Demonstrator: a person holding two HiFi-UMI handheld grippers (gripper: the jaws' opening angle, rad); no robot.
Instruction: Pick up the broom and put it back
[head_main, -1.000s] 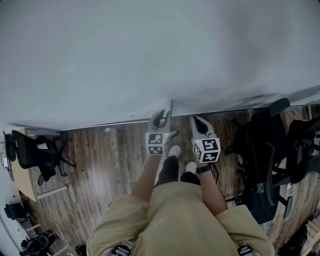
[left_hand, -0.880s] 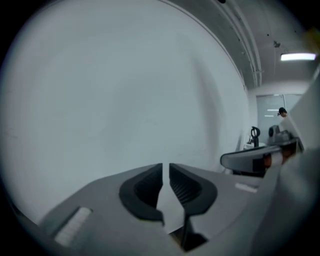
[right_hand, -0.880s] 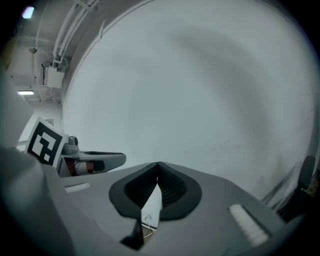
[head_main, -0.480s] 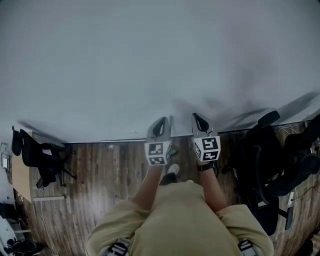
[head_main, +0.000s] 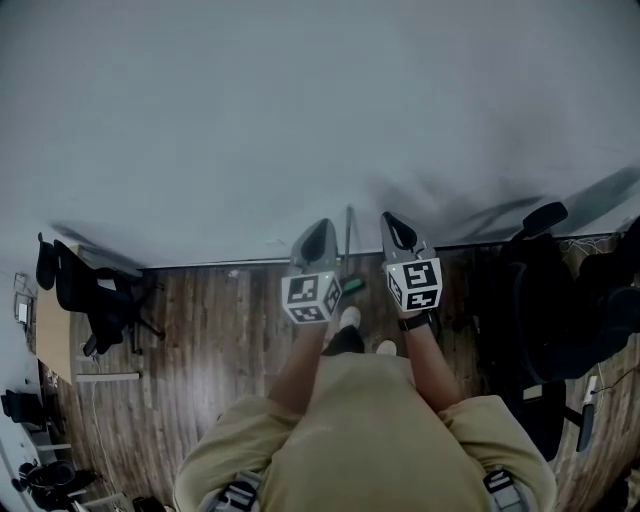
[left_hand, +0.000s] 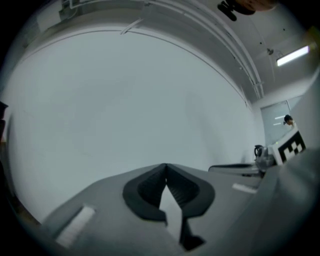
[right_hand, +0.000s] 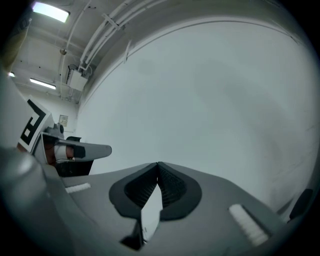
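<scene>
Standing against the white wall (head_main: 300, 120) at twelve o'clock, the broom (head_main: 347, 235) is seen between the two tongs. The left tongs (left_hand: 165, 165) and the right tongs (right_hand: 158, 164) are each closed tip to tip, and nothing is gripped.

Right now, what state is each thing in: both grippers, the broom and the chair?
Left grey gripper: shut, empty.
Right grey gripper: shut, empty.
Thin grey-handled broom: upright against the white wall, not held.
Black office chair: upright on the wooden floor.
</scene>
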